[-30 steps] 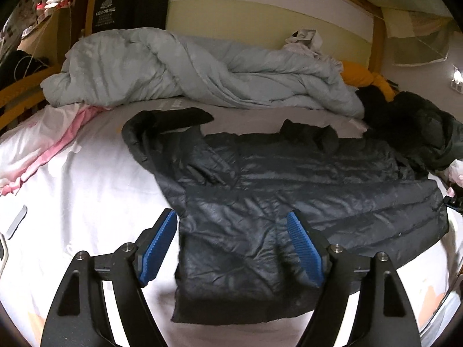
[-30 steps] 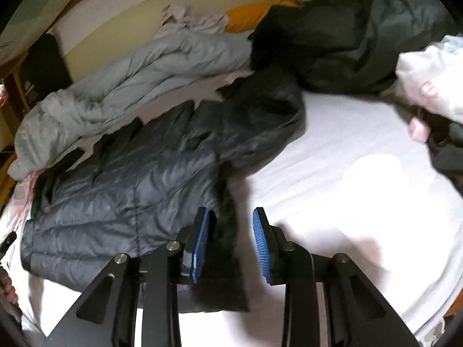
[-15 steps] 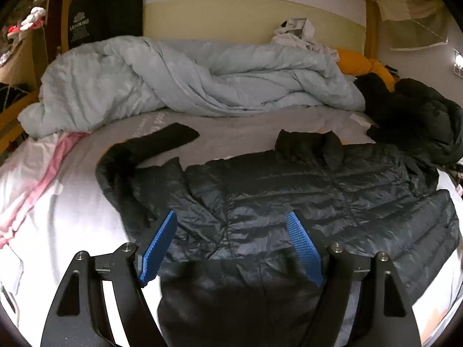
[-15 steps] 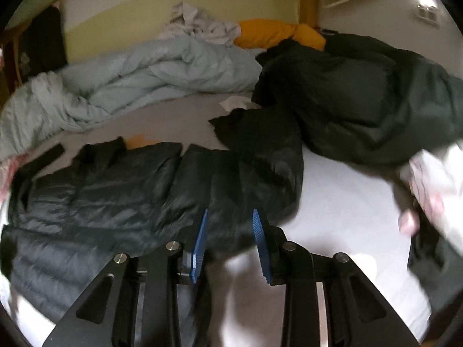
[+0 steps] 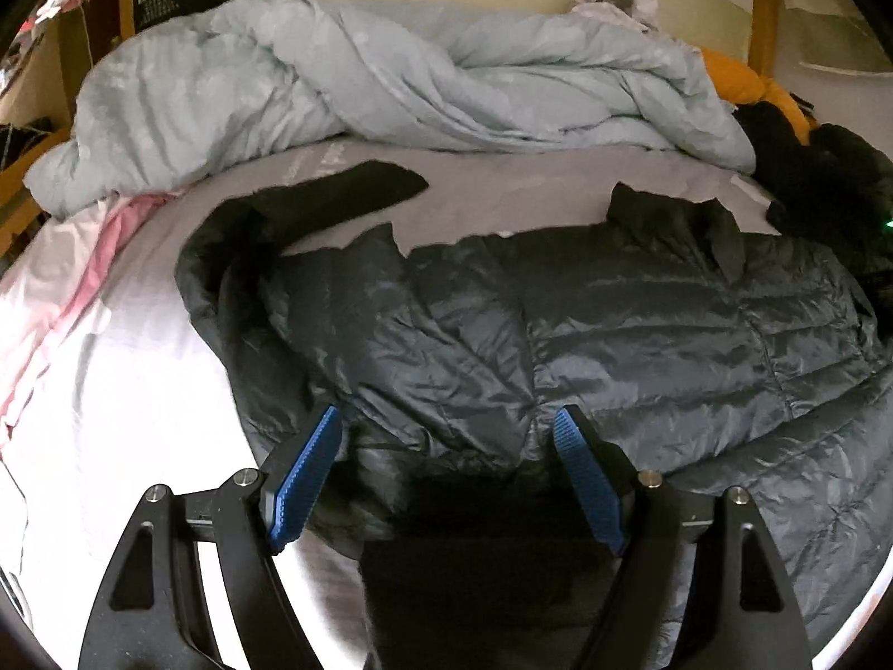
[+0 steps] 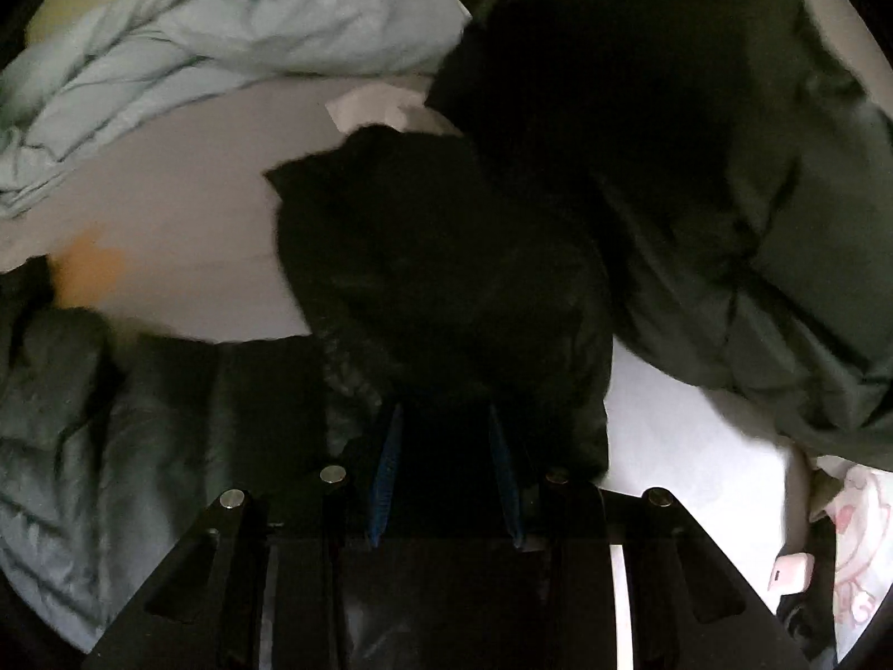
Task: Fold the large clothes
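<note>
Jacket (image 5: 586, 346) lies spread on the bed (image 5: 111, 368), below the duvet (image 5: 363, 72). We are starting on its sleeves: left gripper (image 5: 446, 474) jaws wide apart, right gripper (image 6: 446, 474) jaws apart over one sleeve (image 6: 441, 279). Next, close and fold inward. One jacket, two sleeves, one other coat (image 6: 725, 167).

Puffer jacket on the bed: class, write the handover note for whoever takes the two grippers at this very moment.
Left gripper: open, low over the jacket's body, holding nothing.
Right gripper: jaws apart, close over the right sleeve; whether it touches the fabric is too dark to tell.
Dark puffer jacket: spread flat on the bed sheet, collar toward the pale blue duvet, left sleeve bent out to the side.
Done: jacket laid out.
Left: every fold; probably sleeves inward first, then the body.
</note>
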`<state>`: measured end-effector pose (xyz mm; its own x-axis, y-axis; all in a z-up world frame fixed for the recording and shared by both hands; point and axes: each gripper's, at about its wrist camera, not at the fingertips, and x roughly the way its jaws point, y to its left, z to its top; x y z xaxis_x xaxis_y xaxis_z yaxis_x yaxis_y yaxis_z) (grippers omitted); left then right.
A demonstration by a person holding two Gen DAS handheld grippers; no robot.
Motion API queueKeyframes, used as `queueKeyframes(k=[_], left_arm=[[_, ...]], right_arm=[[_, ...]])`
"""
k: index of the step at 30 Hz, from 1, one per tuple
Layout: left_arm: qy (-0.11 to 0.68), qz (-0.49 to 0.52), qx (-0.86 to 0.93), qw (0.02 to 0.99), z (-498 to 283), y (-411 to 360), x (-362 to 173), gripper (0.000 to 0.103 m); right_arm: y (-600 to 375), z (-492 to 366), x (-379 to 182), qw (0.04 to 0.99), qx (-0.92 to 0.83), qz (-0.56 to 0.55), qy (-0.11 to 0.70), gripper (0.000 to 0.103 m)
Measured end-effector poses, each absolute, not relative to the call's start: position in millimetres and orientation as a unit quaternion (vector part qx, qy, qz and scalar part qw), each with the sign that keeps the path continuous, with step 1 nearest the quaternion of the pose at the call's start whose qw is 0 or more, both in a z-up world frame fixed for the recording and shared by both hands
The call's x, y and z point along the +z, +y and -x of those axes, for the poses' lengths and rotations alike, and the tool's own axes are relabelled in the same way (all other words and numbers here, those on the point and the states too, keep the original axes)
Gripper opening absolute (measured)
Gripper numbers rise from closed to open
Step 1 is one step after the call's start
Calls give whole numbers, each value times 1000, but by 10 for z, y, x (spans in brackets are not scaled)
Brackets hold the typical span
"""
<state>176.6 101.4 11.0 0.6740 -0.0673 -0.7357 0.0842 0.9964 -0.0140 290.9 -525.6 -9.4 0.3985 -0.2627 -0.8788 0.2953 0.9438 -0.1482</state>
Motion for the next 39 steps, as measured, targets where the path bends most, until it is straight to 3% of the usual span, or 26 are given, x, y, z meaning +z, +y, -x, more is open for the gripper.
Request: queueKeyframes(k=[2, 5, 12, 18, 22, 26, 32, 34, 35, 36, 39], left_arm=[[403, -16, -44, 914, -1756, 986, 92, 77], [395, -30, -52, 917, -1721, 927, 130, 77], [364, -31, -74, 928, -1536, 810, 354, 77], [333, -32, -94, 938, -1315, 754, 583, 76], [322, -24, -108, 940, -1195, 738, 686, 76], [316, -19, -120, 941, -1103, 713, 739, 76], [314, -24, -129, 940, -1041, 645, 731, 76], [315, -25, -130, 940, -1045, 635, 713, 76], [316, -25, -130, 939, -1055, 631, 702, 76], [318, -26, -129, 939, -1067, 632, 682, 76], [327, -30, -121, 937, -1118, 631, 597, 76]], right_arm=[[-5313, -2928, -143, 835, -171, -18, 523, 33], [-5361, -2831, -98, 845, -168, -24, 506, 4], [-5135, -2140, 650, 911, -116, -27, 395, 3], [-4807, -1234, 1204, 932, -57, -7, 358, 3], [-4695, -732, 1300, 932, -43, -9, 359, 3], [-4766, -439, 1033, 909, -96, -11, 405, 3], [-4833, -400, 651, 876, -145, -10, 461, 19], [-4757, -456, 742, 886, -130, -18, 444, 37], [-4699, -512, 790, 893, -122, -17, 433, 61], [-4630, -561, 853, 901, -116, -12, 419, 77], [-4417, -863, 936, 908, -109, 12, 404, 78]])
